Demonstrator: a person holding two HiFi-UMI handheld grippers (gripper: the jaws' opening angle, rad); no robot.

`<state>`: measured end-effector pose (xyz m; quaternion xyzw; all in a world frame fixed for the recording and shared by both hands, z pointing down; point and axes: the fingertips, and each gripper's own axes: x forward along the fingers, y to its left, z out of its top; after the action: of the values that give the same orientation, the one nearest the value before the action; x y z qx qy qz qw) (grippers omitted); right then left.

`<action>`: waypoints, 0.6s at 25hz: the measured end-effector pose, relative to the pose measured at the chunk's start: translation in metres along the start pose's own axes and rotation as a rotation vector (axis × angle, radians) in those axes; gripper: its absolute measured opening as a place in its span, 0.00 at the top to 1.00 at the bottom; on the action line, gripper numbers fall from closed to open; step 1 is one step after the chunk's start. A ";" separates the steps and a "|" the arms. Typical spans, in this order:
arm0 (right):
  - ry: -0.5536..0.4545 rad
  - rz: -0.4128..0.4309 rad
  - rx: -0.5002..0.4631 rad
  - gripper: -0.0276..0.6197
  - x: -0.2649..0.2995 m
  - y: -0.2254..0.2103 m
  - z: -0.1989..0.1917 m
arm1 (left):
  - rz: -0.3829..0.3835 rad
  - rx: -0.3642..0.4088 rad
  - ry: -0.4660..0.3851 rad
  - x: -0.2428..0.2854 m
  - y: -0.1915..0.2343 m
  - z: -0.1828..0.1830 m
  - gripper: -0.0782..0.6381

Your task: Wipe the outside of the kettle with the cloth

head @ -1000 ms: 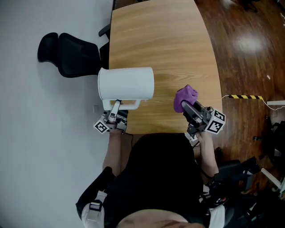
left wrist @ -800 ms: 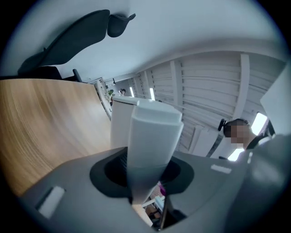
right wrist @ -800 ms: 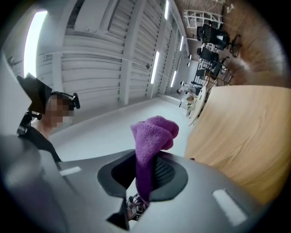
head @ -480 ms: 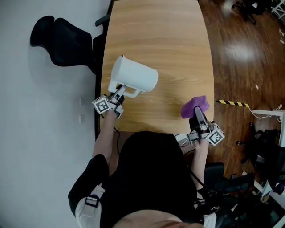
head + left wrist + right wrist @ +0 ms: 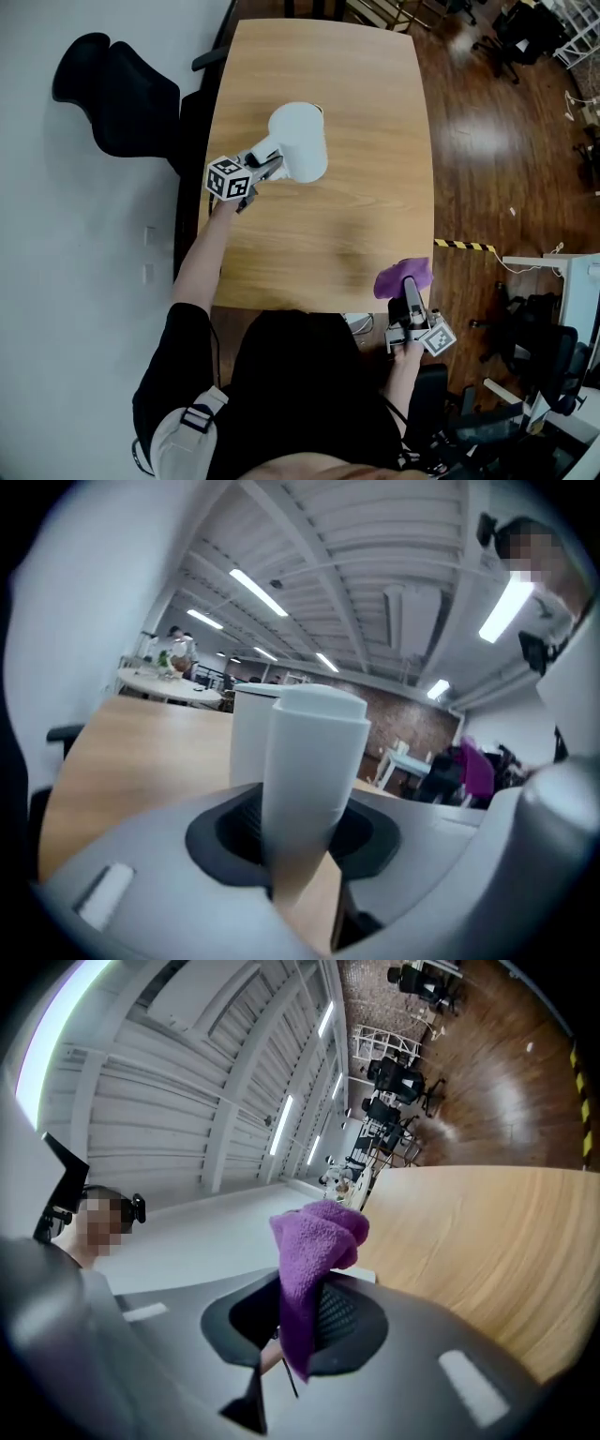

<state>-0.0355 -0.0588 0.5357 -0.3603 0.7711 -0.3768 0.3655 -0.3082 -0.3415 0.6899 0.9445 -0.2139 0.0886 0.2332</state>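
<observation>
Head view, kettle [image 5: 298, 141] on table [image 5: 328, 234], chair [image 5: 117, 94] beside

Worktop [image 5: 356, 206]: bare wood runs between the kettle [image 5: 302, 148] and the cloth [image 5: 403, 278], which are well apart. Passage is open across the middle and along the right edge. The kettle stands as the obstacle at the far left. Its left side is taken by the left gripper [image 5: 265, 162], jaws closed on the handle. A chair [image 5: 117, 94] stands beside the left edge.
</observation>
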 end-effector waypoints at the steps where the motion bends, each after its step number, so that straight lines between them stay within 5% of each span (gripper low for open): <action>1: -0.003 -0.022 -0.015 0.88 0.000 0.002 -0.007 | -0.024 0.096 0.040 0.010 0.007 0.006 0.82; 3: -0.013 -0.071 -0.044 0.88 0.000 0.013 -0.015 | -0.101 0.262 0.094 0.027 0.016 0.025 0.82; 6: -0.033 -0.127 -0.050 0.88 0.020 0.029 -0.033 | -0.187 0.379 0.112 0.022 0.050 0.073 0.82; 15: -0.014 -0.194 -0.054 0.88 0.036 0.026 -0.079 | -0.164 0.378 0.098 0.029 0.114 0.112 0.77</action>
<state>-0.1259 -0.0520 0.5391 -0.4454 0.7401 -0.3869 0.3228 -0.3255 -0.4967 0.6449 0.9802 -0.1042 0.1538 0.0682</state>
